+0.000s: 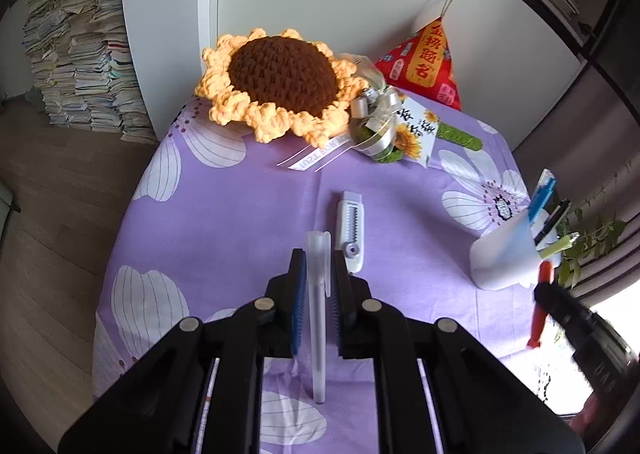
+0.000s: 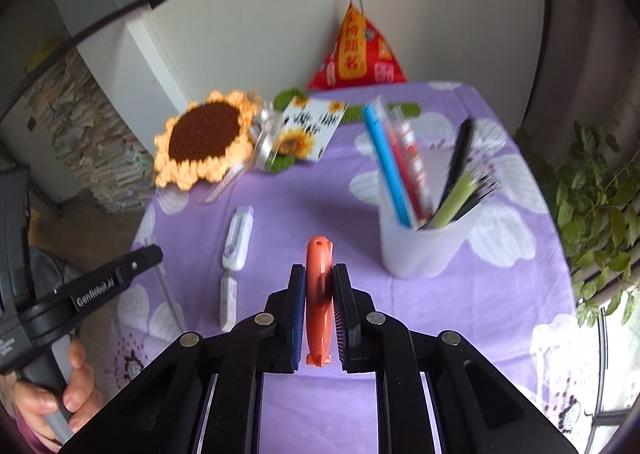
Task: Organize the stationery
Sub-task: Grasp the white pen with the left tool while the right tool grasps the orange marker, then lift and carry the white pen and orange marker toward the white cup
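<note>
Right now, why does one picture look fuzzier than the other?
Right wrist view: motion blur smears the pen cup and sunflower. Left wrist view: sharper, sunflower crisp, bright window glare at the right edge. Both bend at the edges, fisheye.

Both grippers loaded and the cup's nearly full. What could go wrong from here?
1. The white plastic pen cup is crowded; inserting more may snag or tip it.
2. The left gripper pinches the clear pen near its cap, so it may swing.
3. The right gripper holds the orange pen edge-on, so it could slip.

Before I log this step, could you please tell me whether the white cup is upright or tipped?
Upright: the cup stands on its base on the purple cloth, mouth up, pens leaning inside.
</note>
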`<state>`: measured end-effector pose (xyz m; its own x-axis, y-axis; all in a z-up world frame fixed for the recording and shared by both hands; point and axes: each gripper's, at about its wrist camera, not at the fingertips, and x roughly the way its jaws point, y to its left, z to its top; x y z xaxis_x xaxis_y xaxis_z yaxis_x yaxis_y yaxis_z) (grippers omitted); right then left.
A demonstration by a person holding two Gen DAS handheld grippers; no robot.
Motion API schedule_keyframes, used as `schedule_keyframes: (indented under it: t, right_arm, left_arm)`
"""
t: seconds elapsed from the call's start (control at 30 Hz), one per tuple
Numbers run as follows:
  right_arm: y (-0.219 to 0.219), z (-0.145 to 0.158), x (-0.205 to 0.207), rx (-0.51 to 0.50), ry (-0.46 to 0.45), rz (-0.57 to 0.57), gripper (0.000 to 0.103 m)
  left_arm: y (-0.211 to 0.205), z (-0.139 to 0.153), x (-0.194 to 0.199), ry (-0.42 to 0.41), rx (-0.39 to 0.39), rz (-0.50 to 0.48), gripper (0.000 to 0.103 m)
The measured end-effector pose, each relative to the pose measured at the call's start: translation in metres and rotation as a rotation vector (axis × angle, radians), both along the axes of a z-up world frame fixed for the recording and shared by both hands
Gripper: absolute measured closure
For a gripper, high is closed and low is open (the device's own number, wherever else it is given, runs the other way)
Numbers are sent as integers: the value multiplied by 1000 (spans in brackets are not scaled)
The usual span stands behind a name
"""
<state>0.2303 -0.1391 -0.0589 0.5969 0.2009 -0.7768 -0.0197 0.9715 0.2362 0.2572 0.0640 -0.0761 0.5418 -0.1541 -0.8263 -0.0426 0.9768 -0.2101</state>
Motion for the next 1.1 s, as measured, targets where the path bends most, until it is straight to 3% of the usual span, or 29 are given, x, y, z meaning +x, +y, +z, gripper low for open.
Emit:
schedule_keyframes:
  t: [0.13, 0.4, 0.7, 0.93, 1.1]
  right_arm:
    - [-27, 21, -1, -5, -58, -89, 89]
    - [-63, 34, 19, -7, -139, -212, 89]
    - [-53, 35, 34, -21, -178, -157, 89]
    - [-46, 21, 46, -45, -199, -144, 89]
    - [-45, 3, 55, -46, -164, -135, 89]
  left_arm:
    - [-3, 10, -8, -28, -3, -5, 93]
    - [-7, 31, -24, -76, 0, -2, 93]
    - [-14, 60, -44, -140, 3, -14, 93]
    - [-21, 79, -56, -185, 14, -37, 93]
    - [-27, 86, -59, -203, 21, -47, 93]
